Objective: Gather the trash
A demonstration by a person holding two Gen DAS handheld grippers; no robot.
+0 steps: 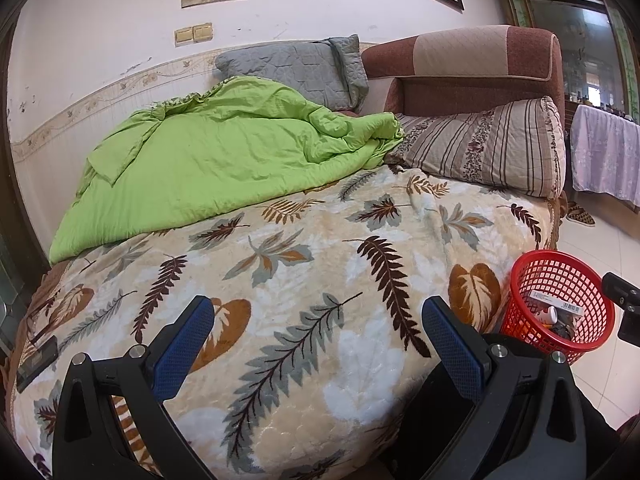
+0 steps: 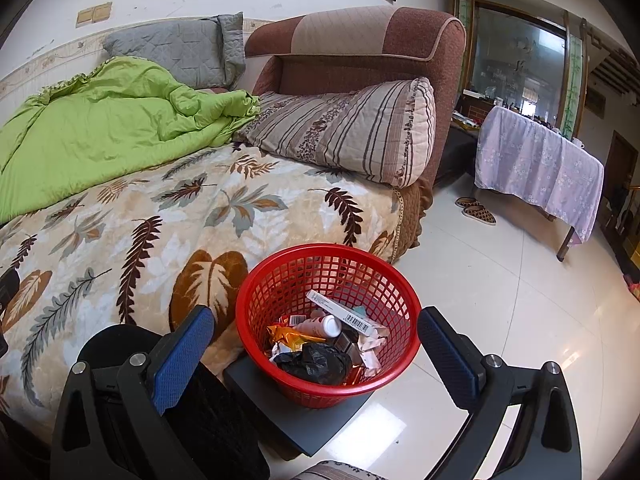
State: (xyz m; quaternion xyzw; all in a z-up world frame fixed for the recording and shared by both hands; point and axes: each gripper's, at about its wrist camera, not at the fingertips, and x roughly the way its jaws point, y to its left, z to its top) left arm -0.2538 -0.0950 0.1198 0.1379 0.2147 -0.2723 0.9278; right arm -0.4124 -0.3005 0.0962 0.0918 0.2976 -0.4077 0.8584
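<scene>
You are holding both grippers wide apart and empty: the left gripper is hovering over the leaf-patterned blanket, the right gripper above the red basket. Inside the basket are lying a black bag, wrappers, a small bottle and a carton, likely light and crushable. Judging by its stiff mesh, you would best be gripping the basket's rim.

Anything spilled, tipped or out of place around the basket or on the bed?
Nothing spilled. The red basket stands upright on a dark flat board, trash inside it. On the bed, only the green quilt lies rumpled. Both grippers are open and empty.
</scene>
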